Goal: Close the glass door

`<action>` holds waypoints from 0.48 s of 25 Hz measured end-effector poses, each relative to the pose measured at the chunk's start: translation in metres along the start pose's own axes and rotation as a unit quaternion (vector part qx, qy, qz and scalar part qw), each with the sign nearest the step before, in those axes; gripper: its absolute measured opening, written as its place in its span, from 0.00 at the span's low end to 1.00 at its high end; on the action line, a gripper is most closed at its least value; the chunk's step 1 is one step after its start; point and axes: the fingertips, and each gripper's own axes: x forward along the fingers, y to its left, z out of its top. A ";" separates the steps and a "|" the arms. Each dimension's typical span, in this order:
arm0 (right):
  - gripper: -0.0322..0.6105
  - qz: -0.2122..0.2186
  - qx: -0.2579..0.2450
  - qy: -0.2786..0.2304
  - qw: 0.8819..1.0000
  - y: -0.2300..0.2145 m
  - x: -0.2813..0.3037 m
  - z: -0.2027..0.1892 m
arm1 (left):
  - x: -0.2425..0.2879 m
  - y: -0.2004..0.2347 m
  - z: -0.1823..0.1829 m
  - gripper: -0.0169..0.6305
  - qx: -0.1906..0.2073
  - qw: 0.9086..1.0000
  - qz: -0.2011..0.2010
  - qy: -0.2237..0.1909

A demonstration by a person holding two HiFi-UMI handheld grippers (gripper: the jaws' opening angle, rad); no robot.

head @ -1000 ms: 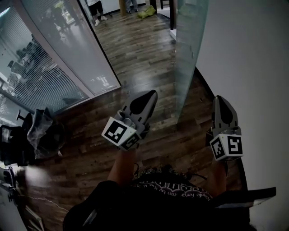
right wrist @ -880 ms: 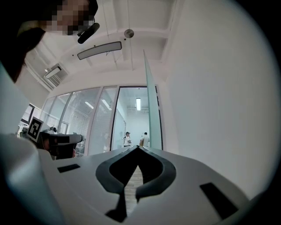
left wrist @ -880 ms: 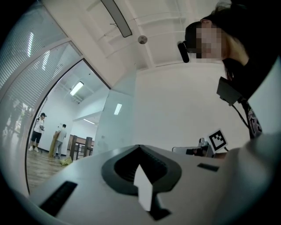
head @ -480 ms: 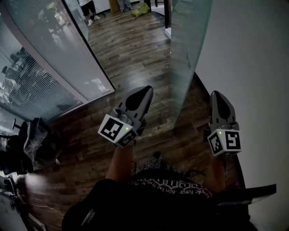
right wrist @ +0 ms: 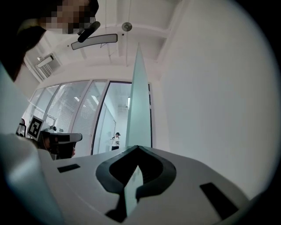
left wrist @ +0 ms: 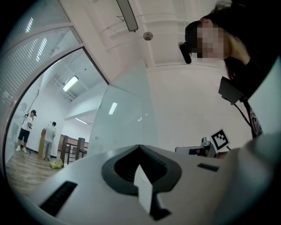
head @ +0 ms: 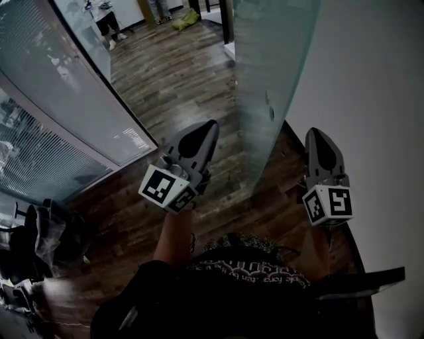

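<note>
The frosted glass door (head: 265,79) stands open, close to the white wall, with its near edge toward me. It shows as a pale green pane in the left gripper view (left wrist: 127,118) and edge-on in the right gripper view (right wrist: 139,105). My left gripper (head: 211,126) is shut and empty, held out to the left of the door's near edge, its tips (left wrist: 140,147) meeting. On the wall side of the door, my right gripper (head: 315,132) is also shut on nothing (right wrist: 137,147). Neither gripper touches the glass.
A glass partition with blinds (head: 59,126) runs along the left. The white wall (head: 371,99) closes the right. Dark wood floor (head: 172,73) leads to a person (head: 106,20) and a yellow-green bag (head: 182,18) far ahead. A chair with dark clothes (head: 46,232) sits at lower left.
Both grippers have moved forward with me toward the door. Its near edge now stands closer and larger between them, and the partition has slid back to the left.
</note>
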 end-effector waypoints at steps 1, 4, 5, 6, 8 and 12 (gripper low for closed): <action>0.05 -0.001 0.000 0.001 1.000 -0.002 0.003 -0.002 | 0.003 0.003 -0.002 0.03 0.000 1.000 0.000 0.001; 0.05 -0.001 -0.002 0.011 1.000 -0.010 0.012 -0.011 | 0.014 0.010 -0.011 0.03 -0.003 1.000 0.001 0.008; 0.05 0.000 -0.002 0.013 1.000 -0.013 0.015 -0.014 | 0.019 0.011 -0.014 0.03 -0.004 1.000 0.000 0.009; 0.05 0.001 -0.001 0.014 1.000 -0.018 0.020 -0.016 | 0.024 0.012 -0.016 0.03 -0.003 1.000 0.000 0.010; 0.05 0.008 0.001 0.013 1.000 -0.027 0.030 -0.019 | 0.035 0.013 -0.019 0.03 0.000 1.000 0.002 0.010; 0.05 0.028 -0.002 0.011 1.000 -0.031 0.053 -0.021 | 0.046 0.022 -0.021 0.03 0.004 1.000 0.012 0.010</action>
